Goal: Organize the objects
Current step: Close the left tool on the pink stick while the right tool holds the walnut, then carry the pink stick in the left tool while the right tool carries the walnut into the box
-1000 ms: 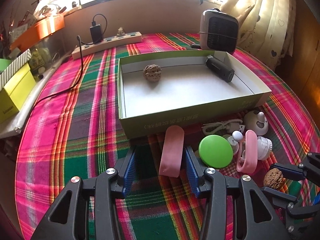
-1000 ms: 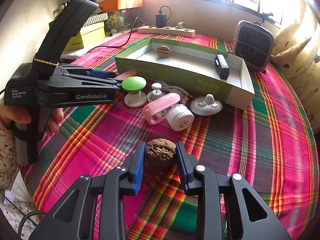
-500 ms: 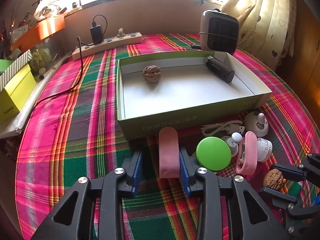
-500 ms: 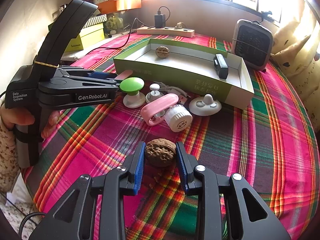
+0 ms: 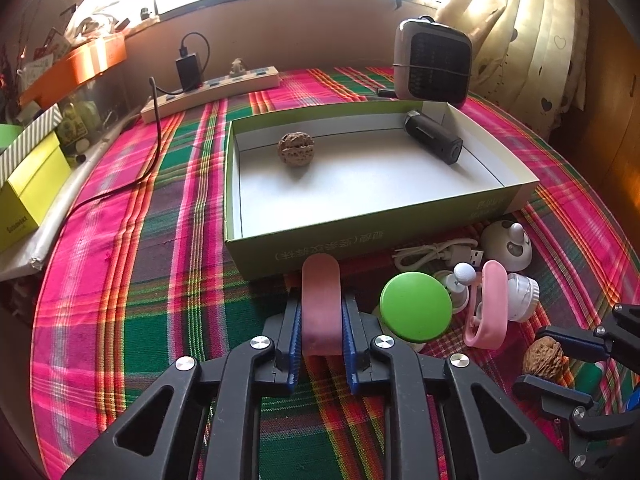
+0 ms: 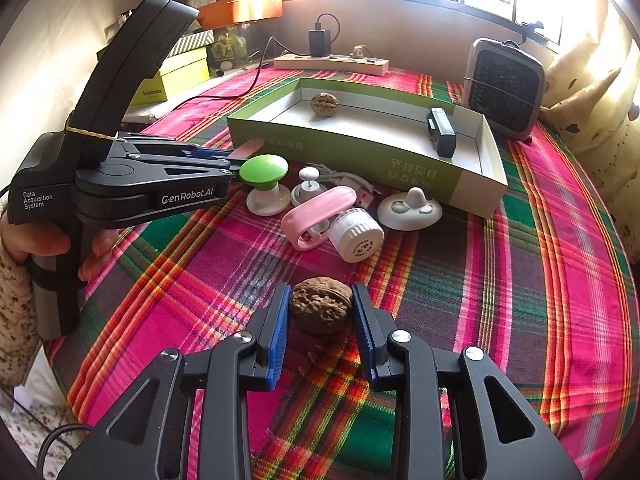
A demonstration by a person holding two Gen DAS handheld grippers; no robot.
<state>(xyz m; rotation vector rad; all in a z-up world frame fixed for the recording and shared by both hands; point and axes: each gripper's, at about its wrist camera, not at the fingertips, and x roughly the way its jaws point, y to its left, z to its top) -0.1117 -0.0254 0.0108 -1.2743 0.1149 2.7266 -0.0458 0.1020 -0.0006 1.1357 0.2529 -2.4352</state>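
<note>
Left gripper (image 5: pixel 320 330) closed from wide apart onto the pink piece (image 5: pixel 321 304), both pads now touching its sides, piece straightened between the fingers, right gripper's (image 6: pixel 321 314) view shifted slightly

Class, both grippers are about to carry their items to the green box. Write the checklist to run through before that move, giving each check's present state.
1. Left gripper shut on the pink piece: ok.
2. Right gripper shut on the walnut: ok, both pads touch it.
3. Green box has bare floor for both items: ok.
4. Items lifted off the cloth: cannot tell.
5. Left path to the box free: ok, only the box wall lies ahead.
6. Right path free: not ok, the pink clip and white cap lie ahead.
</note>
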